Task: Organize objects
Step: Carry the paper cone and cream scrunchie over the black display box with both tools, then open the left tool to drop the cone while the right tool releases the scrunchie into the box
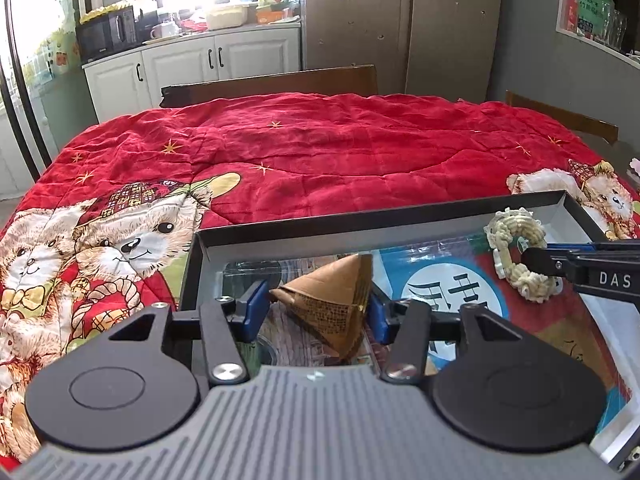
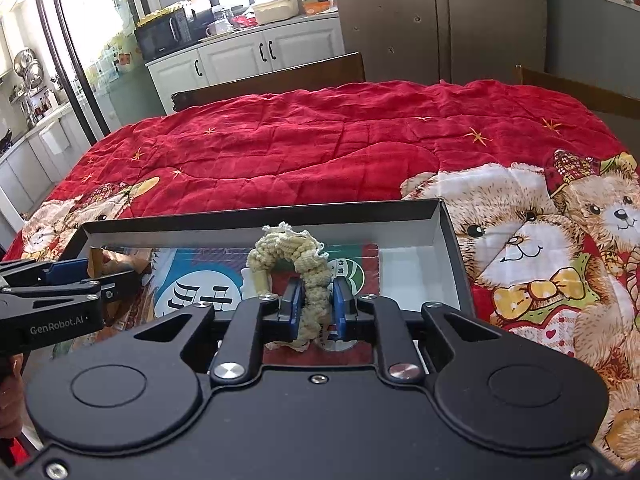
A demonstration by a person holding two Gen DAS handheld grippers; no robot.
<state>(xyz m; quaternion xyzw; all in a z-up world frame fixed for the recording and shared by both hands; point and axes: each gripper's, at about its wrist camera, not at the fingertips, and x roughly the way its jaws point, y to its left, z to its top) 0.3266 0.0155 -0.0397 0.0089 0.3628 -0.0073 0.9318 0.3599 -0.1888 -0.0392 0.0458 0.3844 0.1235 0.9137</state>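
A shallow black box (image 1: 360, 218) with a white inner wall lies on the red quilt; it also shows in the right wrist view (image 2: 256, 220). My left gripper (image 1: 316, 312) is shut on a brown pyramid-shaped pouch (image 1: 336, 300) over the box's left part. My right gripper (image 2: 316, 312) is shut on a cream crocheted ring (image 2: 288, 260) over the box's right part. The ring (image 1: 516, 256) and the right fingers (image 1: 560, 264) show at the right of the left wrist view. The left gripper (image 2: 92, 276) shows at the left of the right wrist view.
Printed colourful packets (image 1: 448, 280) line the box floor. The red teddy-bear quilt (image 1: 320, 152) covers the table. Wooden chairs (image 1: 280, 84) stand beyond the far edge, with white kitchen cabinets (image 1: 192, 64) and a microwave (image 1: 106, 34) behind.
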